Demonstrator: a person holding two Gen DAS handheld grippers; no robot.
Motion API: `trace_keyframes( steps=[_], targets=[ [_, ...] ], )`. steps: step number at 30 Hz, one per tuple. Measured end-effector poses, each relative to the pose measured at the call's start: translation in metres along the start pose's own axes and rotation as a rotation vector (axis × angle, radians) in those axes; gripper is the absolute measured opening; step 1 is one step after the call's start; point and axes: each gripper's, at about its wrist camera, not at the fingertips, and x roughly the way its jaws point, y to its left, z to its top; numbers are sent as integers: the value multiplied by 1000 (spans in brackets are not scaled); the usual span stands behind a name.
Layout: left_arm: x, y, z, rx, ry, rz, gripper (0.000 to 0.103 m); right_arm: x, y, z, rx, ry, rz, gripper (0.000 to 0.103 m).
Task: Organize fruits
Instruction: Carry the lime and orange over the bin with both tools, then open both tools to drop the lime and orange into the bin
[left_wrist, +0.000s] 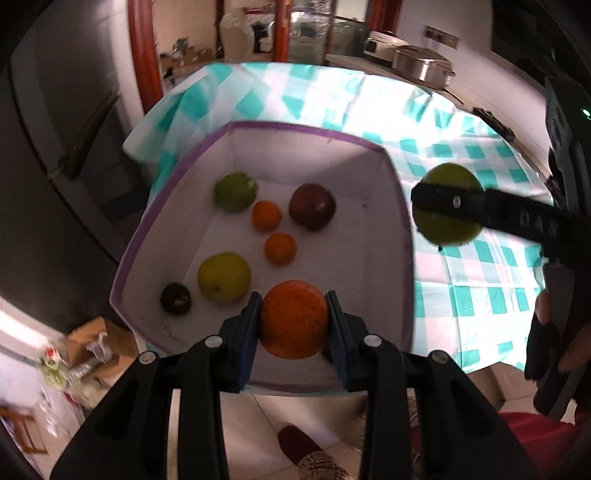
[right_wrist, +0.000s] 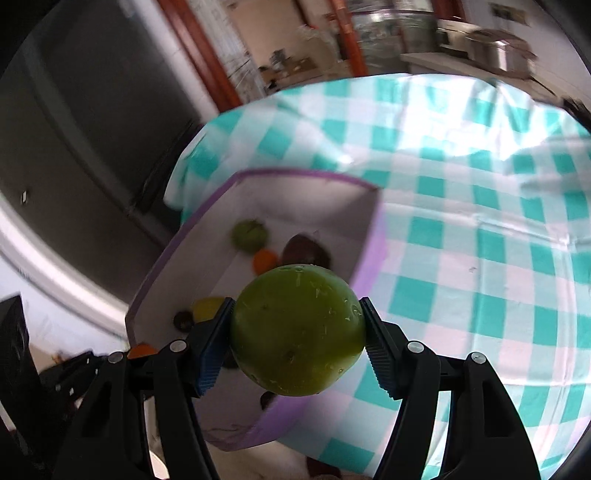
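Note:
My left gripper (left_wrist: 294, 325) is shut on a big orange (left_wrist: 293, 319), held over the near edge of a white box with a purple rim (left_wrist: 295, 127). Inside the box lie a green fruit (left_wrist: 234, 192), a dark red apple (left_wrist: 312, 206), two small oranges (left_wrist: 266, 216) (left_wrist: 280, 249), a yellow-green fruit (left_wrist: 223, 277) and a small dark fruit (left_wrist: 175, 298). My right gripper (right_wrist: 297, 332) is shut on a large green fruit (right_wrist: 297, 328), held above the box's near right corner (right_wrist: 369, 266). In the left wrist view that green fruit (left_wrist: 448, 203) hangs right of the box.
The box sits at the left end of a table under a teal-and-white checked cloth (left_wrist: 461, 266) (right_wrist: 480, 258). A dark fridge (left_wrist: 66, 147) stands to the left. Metal pots (left_wrist: 424, 62) rest on a counter behind. Cardboard clutter (left_wrist: 92, 354) and a slippered foot (left_wrist: 299, 446) are on the floor.

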Motion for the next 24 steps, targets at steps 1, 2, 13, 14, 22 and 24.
trace_keyframes(
  steps=[1, 2, 13, 14, 22, 24],
  targets=[
    [2, 3, -1, -10, 4, -6, 35, 3, 7, 0, -27, 9, -3, 65],
    [6, 6, -1, -16, 10, -13, 35, 7, 16, 1, -65, 19, -10, 65],
    [59, 12, 19, 8, 120, -15, 35, 77, 49, 14, -395, 199, -115, 65],
    [68, 11, 23, 13, 140, -16, 35, 89, 52, 15, -437, 232, -128, 65],
    [130, 3, 41, 1, 309, 10, 35, 155, 44, 23, -626, 449, -173, 65],
    [144, 3, 42, -9, 361, 31, 35, 169, 38, 22, -650, 491, -198, 65]
  ],
)
